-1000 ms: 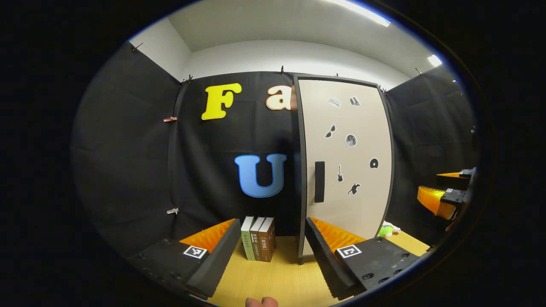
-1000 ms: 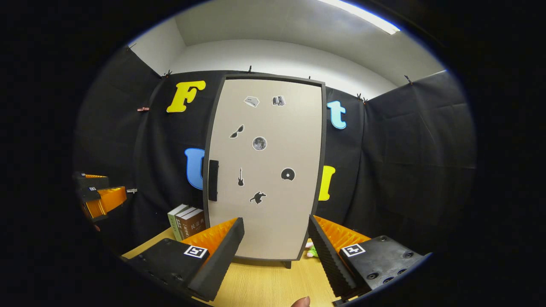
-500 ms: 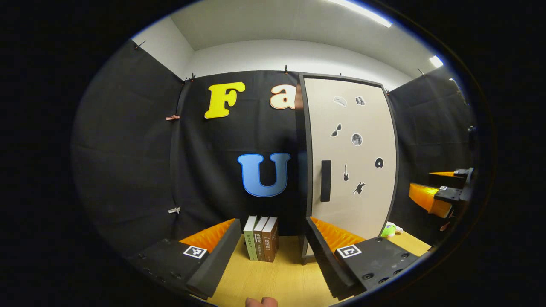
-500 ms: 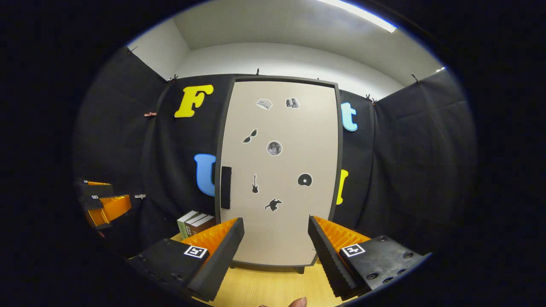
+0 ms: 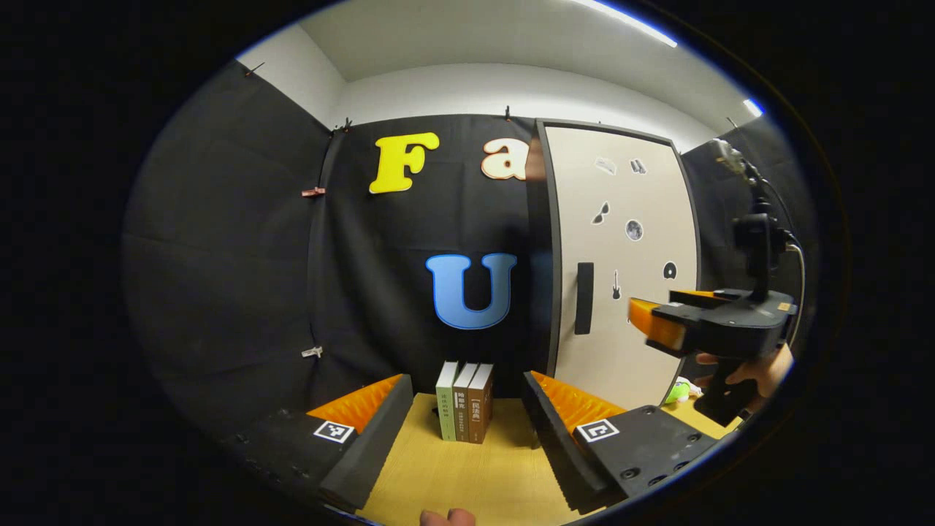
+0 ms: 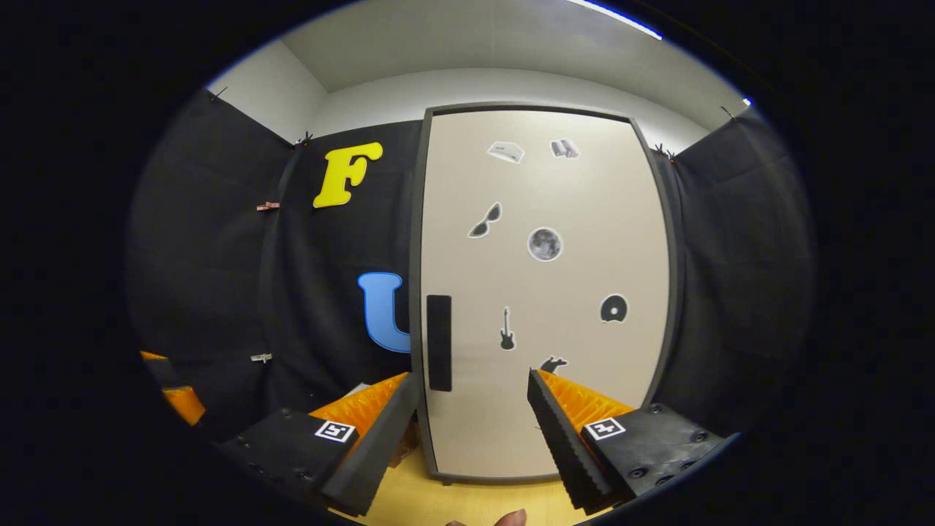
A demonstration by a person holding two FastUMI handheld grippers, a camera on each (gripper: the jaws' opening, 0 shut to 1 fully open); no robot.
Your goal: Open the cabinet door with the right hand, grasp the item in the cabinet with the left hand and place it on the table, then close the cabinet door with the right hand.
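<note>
The right gripper (image 6: pixel 471 409) is held with its fingers spread wide and nothing between them, pointed at the lower part of the cabinet door (image 6: pixel 544 292), which is seen shut. The door is a tall beige panel in a dark frame, dotted with small black-and-white stickers, and a dark upright handle (image 6: pixel 439 342) is set near its left edge. In the left gripper view, the left gripper (image 5: pixel 467 420) is likewise seen wide open and empty, held above the wooden table (image 5: pixel 467 475). Three books (image 5: pixel 465 401) are stood upright on the table between its fingers, left of the cabinet. The right gripper, gripped by a hand (image 5: pixel 745 369), is seen in front of the door. A small green toy (image 5: pixel 678 392) is glimpsed on the table beside the cabinet.
</note>
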